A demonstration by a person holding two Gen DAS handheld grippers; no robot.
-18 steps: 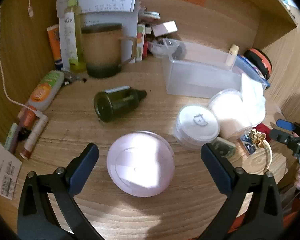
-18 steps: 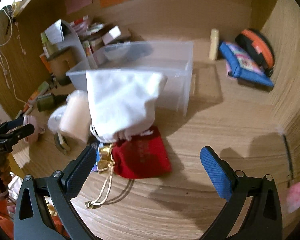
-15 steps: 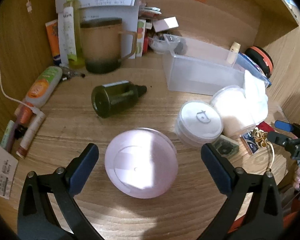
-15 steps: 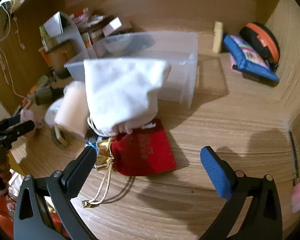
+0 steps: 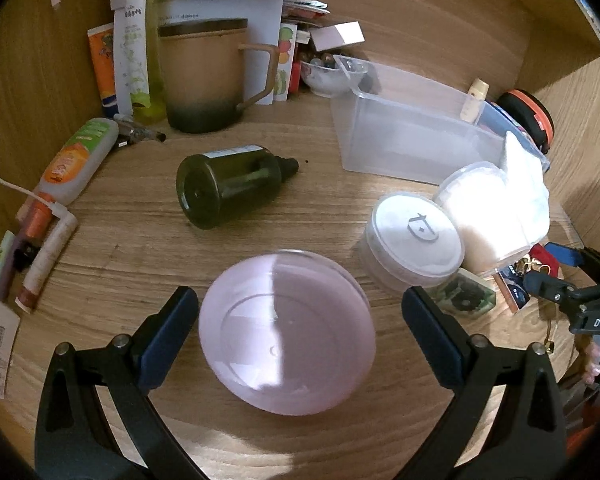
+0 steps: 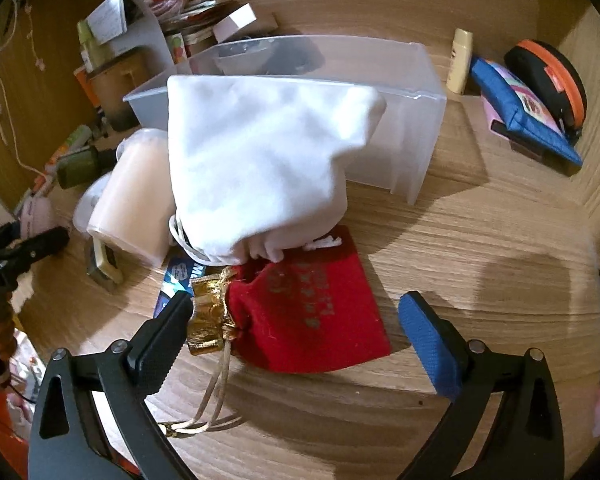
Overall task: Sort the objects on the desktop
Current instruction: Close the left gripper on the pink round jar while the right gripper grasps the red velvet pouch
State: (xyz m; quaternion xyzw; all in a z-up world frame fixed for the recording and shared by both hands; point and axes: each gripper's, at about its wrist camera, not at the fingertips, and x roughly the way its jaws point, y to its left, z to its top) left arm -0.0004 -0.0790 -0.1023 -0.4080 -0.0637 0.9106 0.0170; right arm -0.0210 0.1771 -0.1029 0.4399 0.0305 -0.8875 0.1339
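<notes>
My left gripper (image 5: 296, 320) is open, its jaws on either side of a round pink lidded jar (image 5: 287, 332) on the wooden desk, not touching it. A dark green dropper bottle (image 5: 232, 186) lies on its side behind it. My right gripper (image 6: 296, 320) is open around a red drawstring pouch (image 6: 312, 312) with a gold neck (image 6: 210, 320). A white cloth bag (image 6: 260, 164) leans on a clear plastic bin (image 6: 412, 136), which also shows in the left wrist view (image 5: 412, 136).
Two white round containers (image 5: 416, 240) (image 5: 484, 212) sit right of the pink jar. A brown mug (image 5: 208, 76), tubes (image 5: 76, 160) and papers crowd the back left. A blue pouch (image 6: 524, 112) and an orange-black case (image 6: 548, 76) lie at the back right by the wall.
My left gripper has moved forward and lower, so the pink jar now lies between its jaws. My right gripper has closed in on the red pouch, now between its jaws.
</notes>
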